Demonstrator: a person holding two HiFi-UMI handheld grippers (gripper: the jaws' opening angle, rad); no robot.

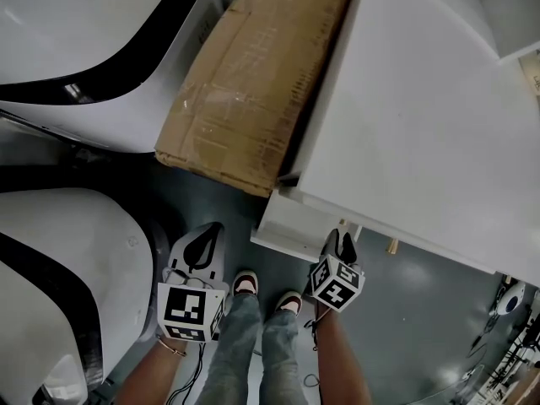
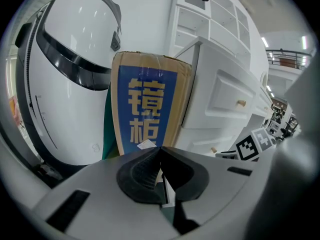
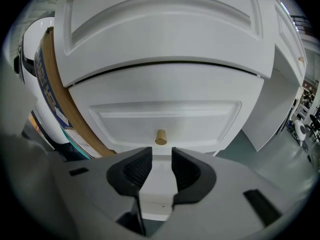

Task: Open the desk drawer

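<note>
**Right gripper view: jaws apart, knob dead ahead, not gripped**

Right gripper [image 3: 161,166] faces the desk [image 1: 422,125] front. Its jaws are apart with nothing between them. The drawer [image 3: 165,116] is low on the desk front, and its knob [image 3: 160,136] sits just past the tips, centred on the gap. Left gripper [image 2: 160,159] hangs off the desk's corner, jaws together, empty.

From above, the drawer front seems to jut a little from under the desk top; how far open, can't tell.

To do it well, I'd say:
- Push straight in till the knob is between the jaws.
- Close firmly.
- Pull level and square to the desk front, no twisting, so the small knob doesn't slip.

Counts:
- two grippers
- one cardboard box [image 1: 245,83], leaning against the desk's side
- two white rounded shells [image 1: 67,49], off the desk's box side
- two knobs on the desk front in the left gripper view
</note>
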